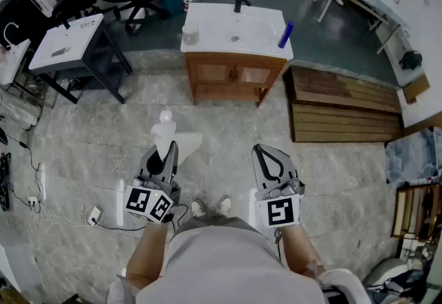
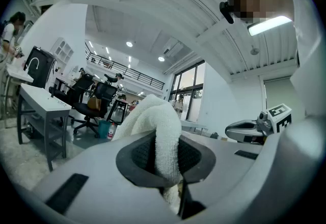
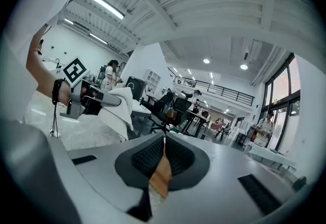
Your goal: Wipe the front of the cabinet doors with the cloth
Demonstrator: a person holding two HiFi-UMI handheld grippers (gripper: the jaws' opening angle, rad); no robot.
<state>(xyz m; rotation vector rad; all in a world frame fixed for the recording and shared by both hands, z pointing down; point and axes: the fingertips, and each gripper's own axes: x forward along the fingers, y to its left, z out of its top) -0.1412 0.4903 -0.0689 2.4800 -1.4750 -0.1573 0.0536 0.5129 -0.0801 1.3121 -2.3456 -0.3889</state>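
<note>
The wooden cabinet (image 1: 233,75) with two doors stands under a white sink top, some way ahead of me on the floor. A white cloth (image 1: 168,135) sticks out forward from my left gripper (image 1: 170,148), which is shut on it. In the left gripper view the cloth (image 2: 161,131) bulges up between the dark pads of the left gripper (image 2: 166,163). My right gripper (image 1: 260,152) is held level beside it, shut with nothing in it. In the right gripper view its pads (image 3: 147,156) meet, and a sliver of wood colour shows through the slit of the right gripper (image 3: 163,159).
The sink top (image 1: 214,32) carries a black tap (image 1: 240,0), a cup (image 1: 190,34) and a blue object (image 1: 285,34). A wooden pallet (image 1: 342,106) lies right of the cabinet. A white desk (image 1: 69,40) stands at the left, with cables (image 1: 41,199) on the floor.
</note>
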